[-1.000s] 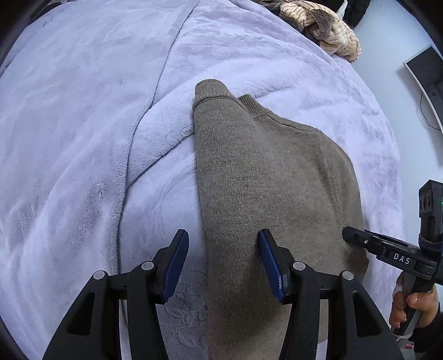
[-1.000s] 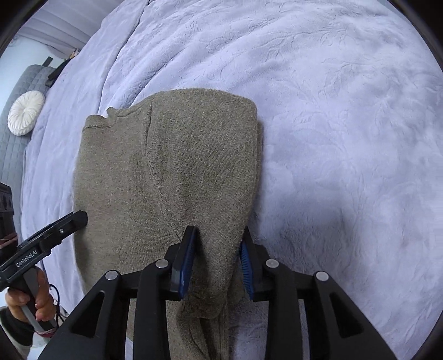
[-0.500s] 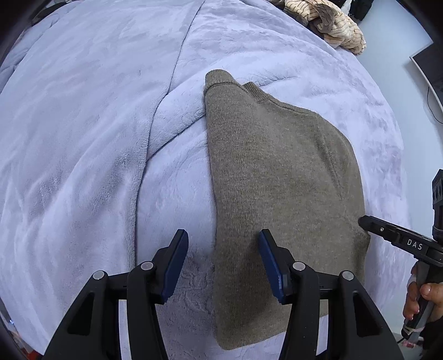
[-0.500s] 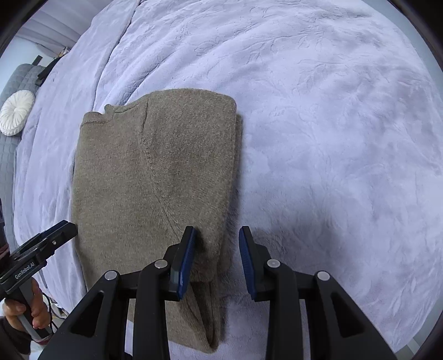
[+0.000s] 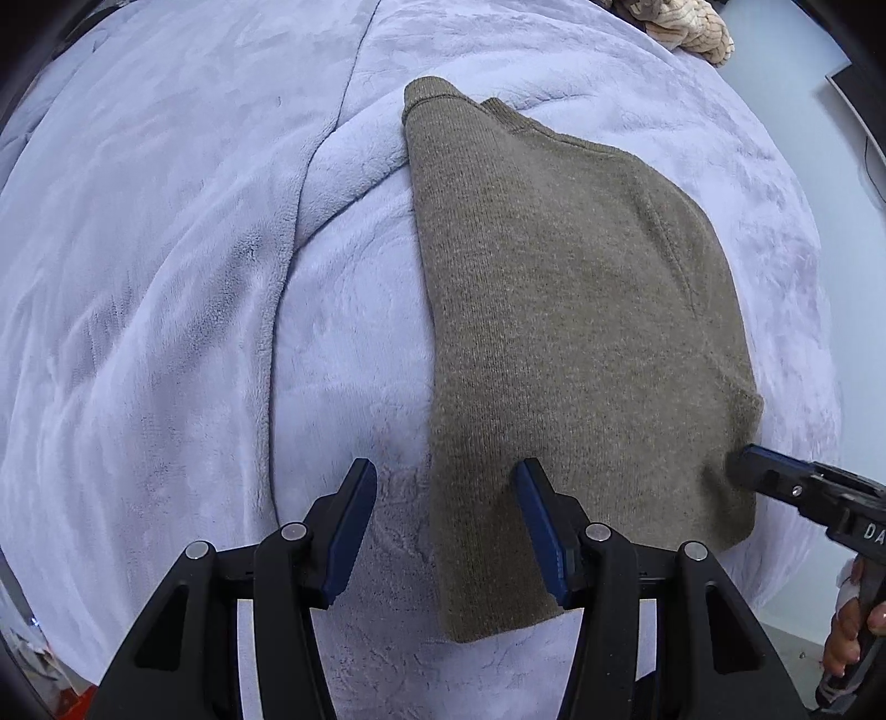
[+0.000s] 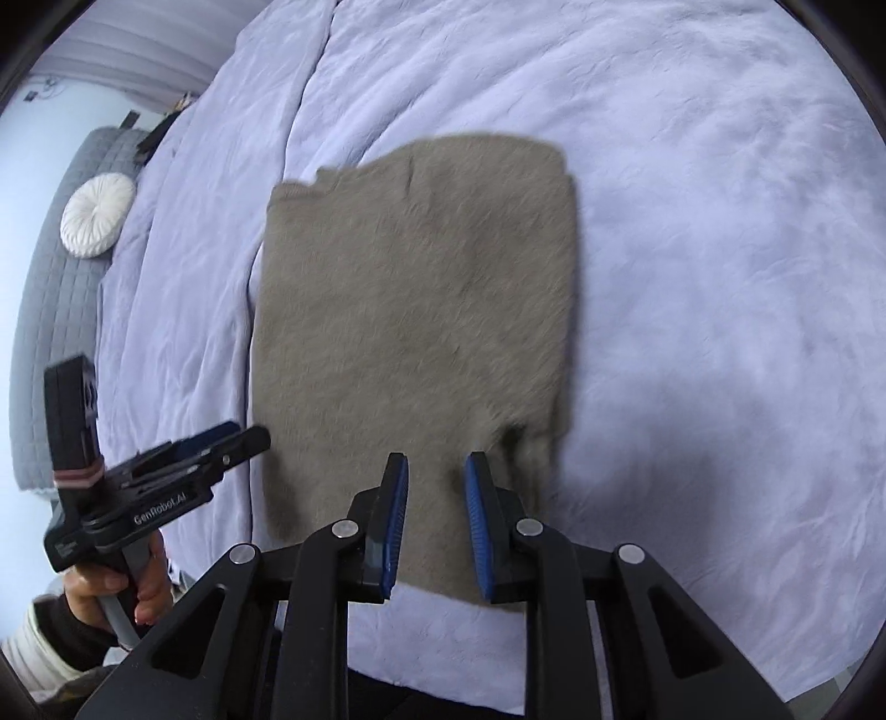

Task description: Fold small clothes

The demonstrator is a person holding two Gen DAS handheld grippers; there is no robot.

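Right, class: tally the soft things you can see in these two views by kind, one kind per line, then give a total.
Knitted sweaters, olive-brown: 1
Bed blankets, lilac: 1
Round cushions, white: 1
Heaps of striped beige fabric: 1
Total: 4

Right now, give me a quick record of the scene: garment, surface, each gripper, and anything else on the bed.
garment: olive-brown knit sweater, folded to a narrow rectangle, lying flat
surface: lavender plush blanket on a bed
left gripper: open, above the sweater's near left edge, holding nothing
right gripper: jaws have just been closing, narrow gap, nothing held, above the sweater's near edge
also there: round white cushion; beige striped fabric at the far edge
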